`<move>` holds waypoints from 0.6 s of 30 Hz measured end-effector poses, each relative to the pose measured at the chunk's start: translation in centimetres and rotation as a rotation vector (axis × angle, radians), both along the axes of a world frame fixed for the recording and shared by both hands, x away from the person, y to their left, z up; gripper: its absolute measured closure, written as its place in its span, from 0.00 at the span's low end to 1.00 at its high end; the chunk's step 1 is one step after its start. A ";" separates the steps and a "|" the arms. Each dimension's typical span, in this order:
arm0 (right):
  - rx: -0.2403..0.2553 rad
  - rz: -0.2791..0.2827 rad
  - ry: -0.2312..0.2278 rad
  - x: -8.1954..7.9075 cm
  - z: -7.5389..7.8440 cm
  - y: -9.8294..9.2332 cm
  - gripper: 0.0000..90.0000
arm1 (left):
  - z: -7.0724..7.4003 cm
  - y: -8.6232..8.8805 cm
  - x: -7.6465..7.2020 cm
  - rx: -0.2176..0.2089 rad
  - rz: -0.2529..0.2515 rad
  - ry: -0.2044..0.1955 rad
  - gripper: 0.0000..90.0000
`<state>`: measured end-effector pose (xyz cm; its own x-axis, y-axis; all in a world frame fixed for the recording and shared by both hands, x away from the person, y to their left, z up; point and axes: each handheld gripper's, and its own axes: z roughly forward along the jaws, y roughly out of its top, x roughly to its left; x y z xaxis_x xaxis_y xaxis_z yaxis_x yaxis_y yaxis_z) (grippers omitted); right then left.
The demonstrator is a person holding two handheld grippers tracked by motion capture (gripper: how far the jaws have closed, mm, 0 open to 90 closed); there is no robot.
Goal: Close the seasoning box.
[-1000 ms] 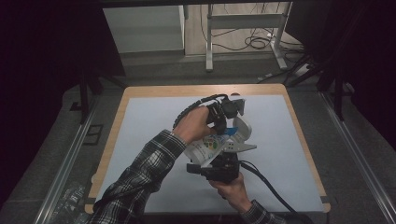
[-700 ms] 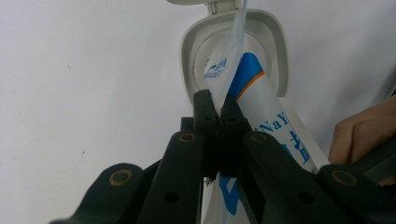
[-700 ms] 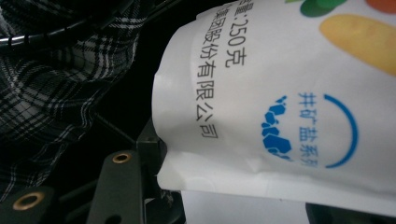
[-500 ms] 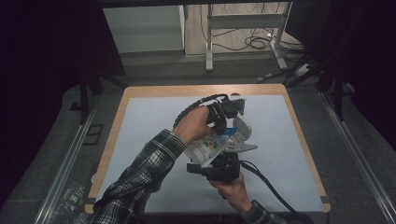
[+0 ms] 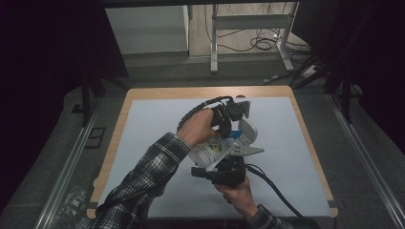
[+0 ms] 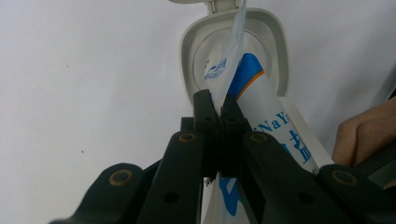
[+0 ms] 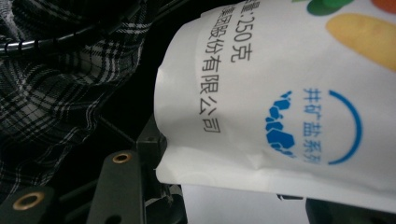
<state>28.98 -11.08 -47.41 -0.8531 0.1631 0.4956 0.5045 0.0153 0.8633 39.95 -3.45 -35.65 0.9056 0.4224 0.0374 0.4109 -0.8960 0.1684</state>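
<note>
The tabletop (image 5: 157, 119) is a light wooden board covered almost to its edges by a pale grey-white sheet (image 5: 286, 143), so the wood shows as a narrow border. A white container with its hinged lid open (image 5: 248, 131) appears to rest on the sheet, just beyond the left gripper (image 5: 228, 125).

Wooden-edged table (image 5: 162, 93) with pale blue mat (image 5: 153, 124) stood before metal desk frame (image 5: 250, 21); cables (image 5: 267, 44) lay tangled on floor.
</note>
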 end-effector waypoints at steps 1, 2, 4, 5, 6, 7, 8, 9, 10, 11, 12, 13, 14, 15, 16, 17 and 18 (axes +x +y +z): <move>0.002 0.002 -0.001 0.0 0.0 0.0 0.54 | 0.0 0.0 0.0 0.001 -0.001 -0.001 0.99; 0.002 0.001 -0.003 0.0 0.0 0.0 0.54 | 0.0 0.0 0.0 0.001 -0.001 0.001 0.99; 0.004 0.002 0.001 0.0 0.0 0.0 0.54 | 0.0 0.0 0.0 0.003 -0.002 0.001 0.99; 0.001 0.000 -0.001 0.0 0.0 0.0 0.54 | 0.0 0.0 0.0 0.003 -0.002 0.001 0.99; 0.001 0.000 -0.001 0.0 0.0 0.0 0.54 | 0.0 -0.1 0.0 0.003 -0.002 0.001 0.99; 0.002 0.000 -0.001 0.0 0.0 0.0 0.54 | 0.0 -0.1 0.0 0.005 -0.004 0.003 0.99; 0.002 0.000 -0.001 0.0 0.0 0.0 0.54 | 0.0 -0.1 0.0 0.005 -0.004 0.003 0.99; 0.001 -0.001 -0.005 0.0 0.0 0.0 0.54 | 0.0 -0.1 0.0 0.005 -0.004 0.003 0.99; 0.002 0.000 -0.004 0.0 0.1 -0.1 0.54 | 0.0 -0.1 0.0 0.007 -0.003 0.003 0.99; 0.003 0.000 -0.004 0.0 0.1 -0.1 0.54 | 0.0 -0.1 0.0 0.007 -0.003 0.004 0.99; 0.006 0.003 -0.006 0.0 0.1 -0.1 0.54 | 0.0 -0.1 0.0 0.008 -0.002 0.004 0.99; 0.008 -0.001 -0.005 0.0 0.1 -0.1 0.54 | 0.0 -0.1 0.0 0.008 -0.003 0.003 0.99; 0.010 0.000 -0.005 0.0 0.1 -0.1 0.54 | 0.0 -0.1 0.0 0.008 -0.003 0.003 0.99; 0.009 0.000 -0.003 0.0 0.2 -0.1 0.54 | 0.1 -0.1 0.0 0.008 -0.003 0.003 0.99; 0.009 0.000 -0.005 0.0 0.2 -0.1 0.54 | 0.0 -0.1 0.0 0.008 -0.002 0.003 0.99; 0.011 0.003 -0.008 0.0 0.2 -0.1 0.54 | 0.0 -0.1 0.0 0.010 -0.001 0.004 0.99; 0.012 0.003 -0.009 0.0 0.2 -0.1 0.54 | 0.0 -0.1 0.1 0.010 0.000 0.004 0.99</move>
<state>28.95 -11.22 -47.19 -0.8577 0.1548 0.4903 0.4971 0.0059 0.8677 40.01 -3.54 -35.63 0.9060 0.4216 0.0382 0.4111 -0.8977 0.1583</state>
